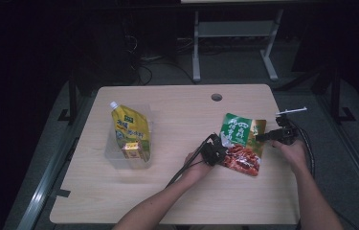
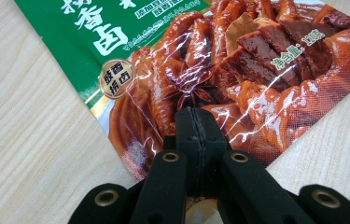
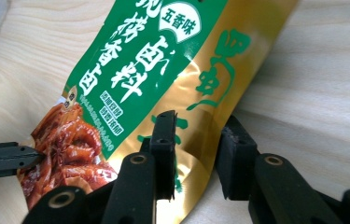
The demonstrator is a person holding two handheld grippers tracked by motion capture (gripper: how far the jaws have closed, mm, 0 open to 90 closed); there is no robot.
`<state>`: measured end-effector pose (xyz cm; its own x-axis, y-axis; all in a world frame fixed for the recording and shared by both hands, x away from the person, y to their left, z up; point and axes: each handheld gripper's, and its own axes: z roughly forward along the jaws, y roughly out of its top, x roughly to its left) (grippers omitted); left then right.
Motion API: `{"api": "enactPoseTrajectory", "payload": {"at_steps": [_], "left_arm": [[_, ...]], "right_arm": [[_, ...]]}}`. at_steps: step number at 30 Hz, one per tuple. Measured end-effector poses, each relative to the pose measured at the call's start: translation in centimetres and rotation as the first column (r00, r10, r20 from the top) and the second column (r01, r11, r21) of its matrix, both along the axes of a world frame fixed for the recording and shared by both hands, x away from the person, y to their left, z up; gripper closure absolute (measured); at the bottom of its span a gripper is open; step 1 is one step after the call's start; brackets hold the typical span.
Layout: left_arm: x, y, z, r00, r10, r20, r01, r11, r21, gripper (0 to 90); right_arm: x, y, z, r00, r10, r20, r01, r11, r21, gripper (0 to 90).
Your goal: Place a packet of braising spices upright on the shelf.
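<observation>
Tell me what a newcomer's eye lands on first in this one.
The green and gold food packet right of the table's middle, with a gripper at each side. The left gripper is shut on its lower edge; the right gripper straddles its gold edge with jaws apart. Further left, a yellow pouch stands in a clear tub.

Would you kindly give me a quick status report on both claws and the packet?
Left claw shut on seasoning packet's edge. Right claw open, jaws straddling its gold edge. Packet lying on table. Clear bin with yellow pouch well off to the side.
</observation>
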<state>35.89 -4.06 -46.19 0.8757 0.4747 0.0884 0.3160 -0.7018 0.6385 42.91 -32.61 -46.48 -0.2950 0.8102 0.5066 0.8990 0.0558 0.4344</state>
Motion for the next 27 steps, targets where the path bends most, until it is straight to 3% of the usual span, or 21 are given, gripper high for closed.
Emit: {"api": "enactPoseTrajectory", "payload": {"at_steps": [7,12,16,27], "left_arm": [[0.0,0.0,0.0,1.0000,-0.001,-0.001,0.001,1.0000,-0.004,89.7],[0.0,-0.1,0.0,1.0000,0.001,0.002,-0.001,1.0000,-0.006,89.6],[0.0,-0.1,-0.1,1.0000,0.004,0.006,-0.004,1.0000,-0.006,88.6],[-0.2,0.9,0.4,0.9993,-0.006,-0.037,0.004,0.9986,-0.052,76.8]], "right_arm": [[0.1,0.3,-0.2,0.9992,0.039,-0.009,-0.039,0.999,0.024,71.5],[0.0,0.9,-0.1,0.9994,0.031,0.016,-0.031,0.999,-0.034,83.2],[-0.2,1.0,0.1,0.9988,0.030,0.039,-0.029,0.999,-0.042,89.3],[-1.6,2.0,2.6,0.9929,0.035,0.114,-0.023,0.994,-0.106,90.0]]}}
